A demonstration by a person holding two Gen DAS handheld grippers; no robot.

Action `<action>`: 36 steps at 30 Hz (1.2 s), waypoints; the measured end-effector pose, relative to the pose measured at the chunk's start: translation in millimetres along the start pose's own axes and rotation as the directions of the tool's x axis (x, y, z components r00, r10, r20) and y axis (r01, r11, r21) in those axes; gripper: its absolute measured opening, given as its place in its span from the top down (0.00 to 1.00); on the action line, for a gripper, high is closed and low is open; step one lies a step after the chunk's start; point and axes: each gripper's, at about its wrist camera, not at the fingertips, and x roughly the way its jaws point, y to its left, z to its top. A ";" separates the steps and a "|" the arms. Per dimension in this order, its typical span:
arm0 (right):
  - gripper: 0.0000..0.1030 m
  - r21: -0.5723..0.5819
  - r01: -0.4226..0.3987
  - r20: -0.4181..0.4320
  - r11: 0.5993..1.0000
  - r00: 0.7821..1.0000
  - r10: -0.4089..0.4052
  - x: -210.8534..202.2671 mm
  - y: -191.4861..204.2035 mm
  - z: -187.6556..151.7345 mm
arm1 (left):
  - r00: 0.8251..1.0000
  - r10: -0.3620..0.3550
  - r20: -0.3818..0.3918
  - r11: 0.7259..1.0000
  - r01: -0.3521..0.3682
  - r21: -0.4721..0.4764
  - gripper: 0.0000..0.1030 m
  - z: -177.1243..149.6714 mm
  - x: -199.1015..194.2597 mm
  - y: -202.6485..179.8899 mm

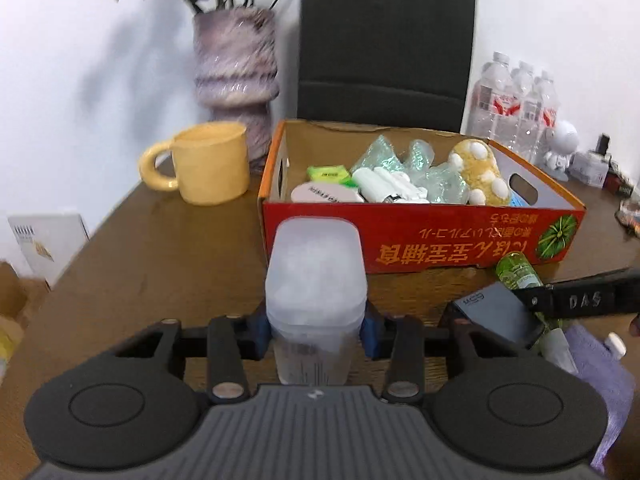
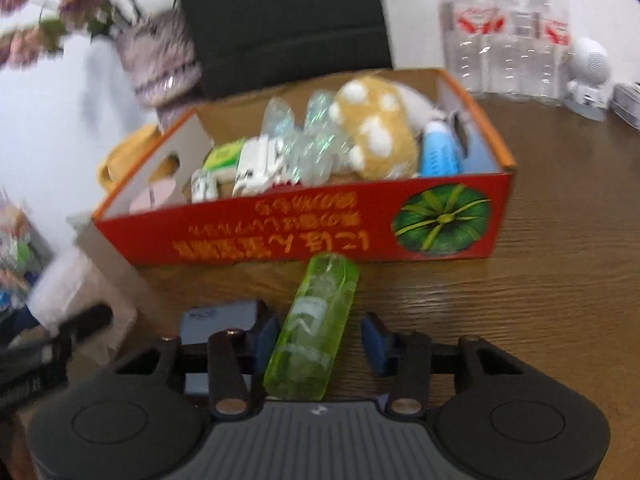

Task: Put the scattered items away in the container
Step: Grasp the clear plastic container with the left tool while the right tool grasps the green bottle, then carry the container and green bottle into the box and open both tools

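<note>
A red cardboard box (image 1: 420, 236) (image 2: 280, 236) stands on the brown table, holding a yellow spotted plush (image 1: 480, 172), clear plastic bags and small white items. My left gripper (image 1: 315, 332) is shut on a translucent white lidded jar (image 1: 316, 280), held upright in front of the box. A green transparent bottle (image 2: 316, 328) lies tilted between the pads of my right gripper (image 2: 318, 336). It touches the left pad, and a gap shows at the right pad (image 2: 374, 344). In the left wrist view the green bottle (image 1: 518, 270) sits by the box's front right corner.
A yellow mug (image 1: 208, 168) and a purple vase (image 1: 236, 76) stand left of the box. A black chair back (image 1: 384, 40) is behind it, with water bottles (image 1: 516, 108) and a white figurine (image 1: 562, 148) to the right. A dark grey flat device (image 1: 496, 312) and purple cloth (image 1: 600, 364) lie near the bottle.
</note>
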 end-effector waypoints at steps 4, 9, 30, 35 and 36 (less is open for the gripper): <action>0.68 -0.028 0.040 0.016 0.999 0.999 -0.039 -5.1 9.6 -4.8 | 1.000 -0.012 0.012 0.999 0.013 -0.031 0.59 -4.7 -3.5 6.3; 0.69 0.028 -0.011 0.096 1.000 0.995 0.008 -42.6 3.1 -9.8 | 0.999 -0.015 0.045 0.999 0.017 -0.036 0.59 -4.2 -31.3 0.4; 0.71 0.003 -0.094 0.153 0.996 0.984 0.093 -170.3 4.8 -101.9 | 0.984 -0.177 -0.015 0.984 0.178 0.025 0.59 -50.9 -130.9 -55.8; 0.71 0.020 -0.110 0.164 0.994 0.981 0.105 -186.4 1.7 -122.8 | 0.981 -0.191 -0.039 0.981 0.192 0.026 0.59 -67.9 -142.2 -63.8; 0.71 0.022 -0.106 0.166 0.994 0.981 0.101 -188.7 1.6 -125.2 | 0.981 -0.190 -0.038 0.981 0.192 0.031 0.59 -69.1 -144.7 -65.3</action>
